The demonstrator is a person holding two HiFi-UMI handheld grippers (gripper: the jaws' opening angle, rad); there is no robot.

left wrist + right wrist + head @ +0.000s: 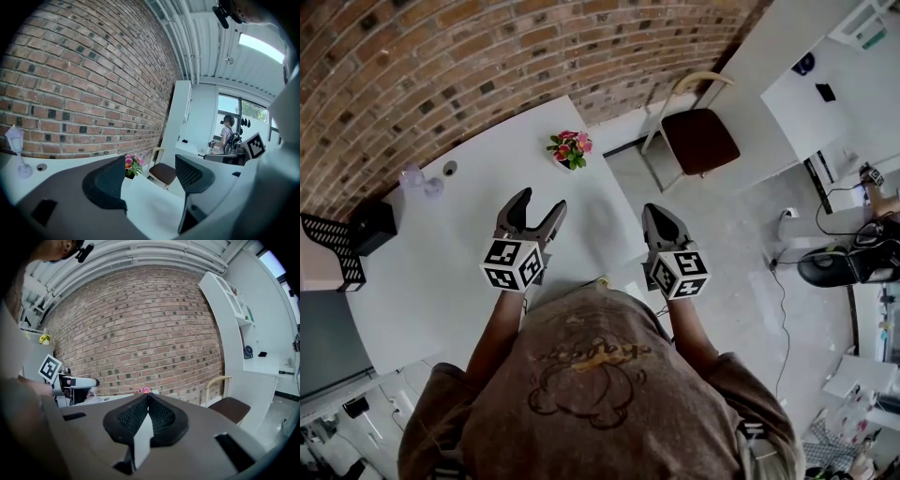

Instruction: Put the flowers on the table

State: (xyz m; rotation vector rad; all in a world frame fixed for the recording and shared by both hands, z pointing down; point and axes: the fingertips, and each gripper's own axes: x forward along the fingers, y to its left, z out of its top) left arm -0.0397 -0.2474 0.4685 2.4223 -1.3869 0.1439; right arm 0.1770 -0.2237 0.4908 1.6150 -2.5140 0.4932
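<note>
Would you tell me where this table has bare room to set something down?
The table is bare across the middle, between the flowers at its far right corner and the black box at its left edge, and under the left tongs. The left end is crowded: that box and a small lamp.

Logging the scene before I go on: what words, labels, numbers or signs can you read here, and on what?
Nothing here can be read as text.
The shirt print: lettering across a graphic, too blurred to read.
The marker cubes on the left hand-held gripper and right hand-held gripper: black-and-white square patterns only, no letters or numbers.
</note>
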